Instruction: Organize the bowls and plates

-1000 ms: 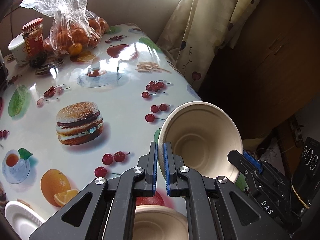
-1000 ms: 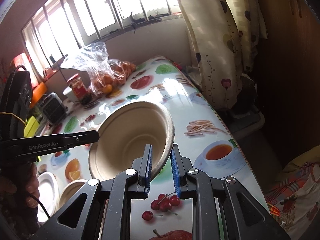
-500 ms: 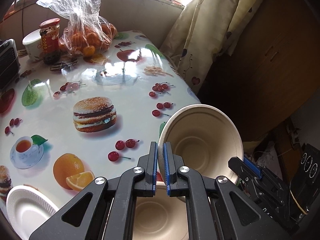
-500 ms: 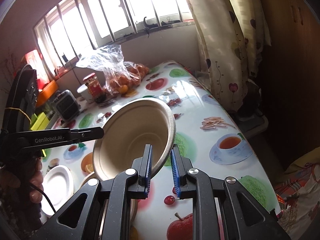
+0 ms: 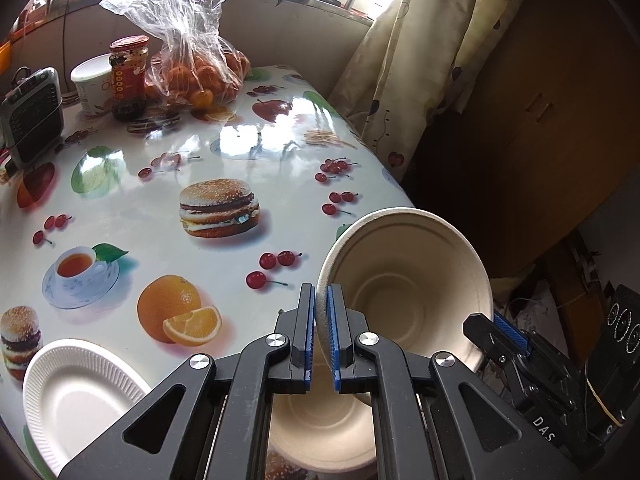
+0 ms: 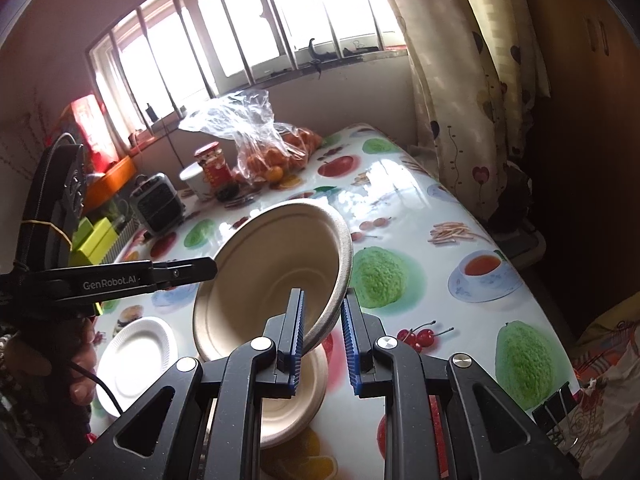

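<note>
A beige paper bowl (image 5: 408, 284) hangs tilted in the air above the table's near edge. My left gripper (image 5: 318, 334) is shut on its left rim. My right gripper (image 6: 322, 332) straddles the opposite rim of the bowl (image 6: 276, 272) with a visible gap at the outer finger, so it is open. A second beige bowl (image 5: 320, 428) sits on the table right below; it also shows in the right wrist view (image 6: 292, 396). A white foam plate (image 5: 76, 396) lies to its left, seen from the right wrist too (image 6: 134, 356).
The table wears a glossy fruit-print cloth (image 5: 160, 200). At the far end stand a bag of oranges (image 5: 196, 76), a red-lidded jar (image 5: 128, 76), a white tub (image 5: 90, 88) and a small grey heater (image 5: 30, 112). Curtains (image 5: 404, 60) and a wooden cabinet flank the right side.
Both grippers have pulled back toward the near edge and lifted, carrying the bowl. The second bowl and white plate have come further into view. The right gripper's jaws look a little wider.
</note>
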Motion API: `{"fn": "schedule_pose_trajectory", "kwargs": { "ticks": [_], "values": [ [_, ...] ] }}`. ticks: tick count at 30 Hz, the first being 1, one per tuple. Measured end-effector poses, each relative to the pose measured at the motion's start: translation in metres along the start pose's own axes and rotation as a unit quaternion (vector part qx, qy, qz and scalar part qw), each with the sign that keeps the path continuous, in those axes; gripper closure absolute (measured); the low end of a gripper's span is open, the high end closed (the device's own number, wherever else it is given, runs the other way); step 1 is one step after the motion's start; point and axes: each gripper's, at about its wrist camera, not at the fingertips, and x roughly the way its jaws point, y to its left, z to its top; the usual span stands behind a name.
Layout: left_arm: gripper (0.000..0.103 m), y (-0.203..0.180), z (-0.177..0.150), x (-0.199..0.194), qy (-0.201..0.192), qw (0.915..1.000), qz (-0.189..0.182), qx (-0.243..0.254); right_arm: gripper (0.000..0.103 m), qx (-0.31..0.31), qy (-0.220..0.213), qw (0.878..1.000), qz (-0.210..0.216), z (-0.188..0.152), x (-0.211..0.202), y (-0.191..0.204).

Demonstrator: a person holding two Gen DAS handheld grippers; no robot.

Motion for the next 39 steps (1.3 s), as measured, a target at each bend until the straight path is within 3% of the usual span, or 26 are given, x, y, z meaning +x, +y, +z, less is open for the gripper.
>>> {"fn": "schedule_pose_trajectory", "kwargs": {
  "ticks": [23, 39],
  "values": [
    [0.097, 0.023, -0.043, -0.011, 0.015, 0.9997, 0.011, -0.018, 0.085, 0.013, 0.031, 0.999, 0.015, -0.045, 0.005, 0.017],
    [0.097, 0.031, -0.056, -0.006, 0.028, 0.9990, 0.017, -0.029, 0.085, 0.011, 0.044, 0.999, 0.012, -0.057, 0.010, 0.021]
  ]
}}
